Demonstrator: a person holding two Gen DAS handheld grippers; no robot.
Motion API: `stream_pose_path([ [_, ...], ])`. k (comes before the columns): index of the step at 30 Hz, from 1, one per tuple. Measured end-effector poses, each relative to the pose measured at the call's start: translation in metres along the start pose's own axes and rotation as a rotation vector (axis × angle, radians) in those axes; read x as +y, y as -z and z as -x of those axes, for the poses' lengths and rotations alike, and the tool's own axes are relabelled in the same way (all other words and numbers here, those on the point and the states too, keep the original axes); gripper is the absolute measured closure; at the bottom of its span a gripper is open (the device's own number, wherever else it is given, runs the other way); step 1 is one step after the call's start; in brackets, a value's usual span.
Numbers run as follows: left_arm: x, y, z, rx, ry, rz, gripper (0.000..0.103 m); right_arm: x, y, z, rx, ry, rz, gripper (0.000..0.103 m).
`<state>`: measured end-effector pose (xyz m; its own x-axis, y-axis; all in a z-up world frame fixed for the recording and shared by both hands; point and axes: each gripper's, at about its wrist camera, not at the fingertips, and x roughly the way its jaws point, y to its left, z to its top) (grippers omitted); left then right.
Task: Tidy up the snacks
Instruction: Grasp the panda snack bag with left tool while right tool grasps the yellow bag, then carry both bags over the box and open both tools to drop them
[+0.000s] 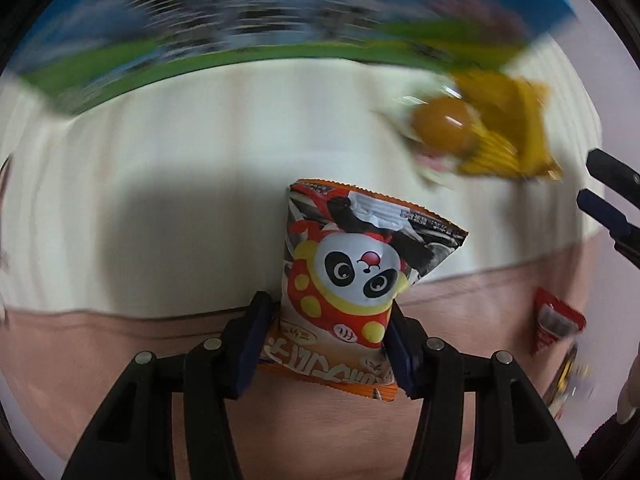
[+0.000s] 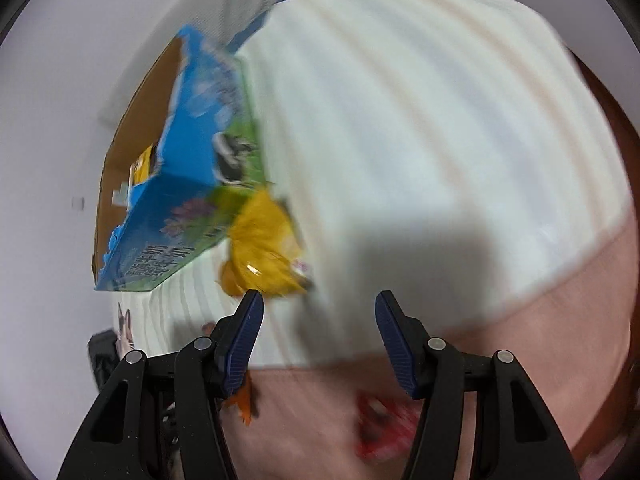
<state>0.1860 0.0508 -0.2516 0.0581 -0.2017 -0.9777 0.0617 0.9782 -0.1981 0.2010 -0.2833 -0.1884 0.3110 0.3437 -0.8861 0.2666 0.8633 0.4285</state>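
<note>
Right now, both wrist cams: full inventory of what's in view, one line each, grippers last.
panda snack packet: 1, orange, red and white, between the left gripper's pads, above the cloth
yellow snack bag: 1, yellow, on the cream cloth against the box's corner
cardboard box: 1, blue and green print, brown inside, open, at the far edge of the cloth; something yellow inside, too blurred to name
red snack packet: 1, red, on the pink part of the cloth, right side of the left view
cloth: 1, cream with a pink border, under everything
left gripper: 1, black with blue pads, shut on the panda packet
right gripper: 1, black with blue pads, open, nothing between the pads
</note>
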Motion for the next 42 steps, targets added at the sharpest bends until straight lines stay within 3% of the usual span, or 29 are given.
stream_pose_path([
  [6, 0.045, -0.008, 0.006, -0.016, -0.018, 0.163, 0.052, 0.057, -0.026, -0.051, 0.047, 0.081, 0.131, 0.042],
  [8, 0.05, -0.008, 0.004, -0.007, -0.017, 0.179, 0.051, 0.068, -0.028, -0.069, 0.056, 0.162, 0.172, 0.042],
  [13, 0.038, 0.007, -0.013, 0.003, -0.053, 0.147, 0.05, 0.079, -0.019, -0.078, 0.041, 0.24, 0.274, 0.058],
  [17, 0.017, 0.005, -0.017, -0.048, -0.064, 0.126, 0.049, 0.076, 0.0, -0.067, 0.081, 0.213, 0.293, 0.06],
  [19, 0.011, -0.008, -0.017, -0.054, -0.025, 0.144, 0.034, 0.074, 0.012, -0.062, 0.113, 0.19, 0.29, 0.061],
  [21, 0.007, -0.012, -0.02, -0.041, 0.0, 0.14, 0.028, 0.074, 0.027, -0.06, 0.163, 0.161, 0.3, 0.061],
  [25, 0.002, -0.021, -0.03, 0.0, -0.012, 0.109, 0.027, 0.072, 0.066, -0.057, 0.261, 0.12, 0.321, 0.061],
  [29, 0.005, -0.024, -0.035, -0.005, 0.015, 0.123, 0.027, 0.073, 0.086, -0.068, 0.279, 0.141, 0.326, 0.06],
  [34, 0.022, -0.011, -0.019, -0.031, -0.035, 0.127, 0.054, 0.075, 0.092, -0.079, 0.267, 0.159, 0.3, 0.052],
  [42, 0.031, 0.008, -0.015, -0.035, -0.07, 0.177, 0.059, 0.094, 0.099, -0.099, 0.198, 0.224, 0.375, 0.056],
])
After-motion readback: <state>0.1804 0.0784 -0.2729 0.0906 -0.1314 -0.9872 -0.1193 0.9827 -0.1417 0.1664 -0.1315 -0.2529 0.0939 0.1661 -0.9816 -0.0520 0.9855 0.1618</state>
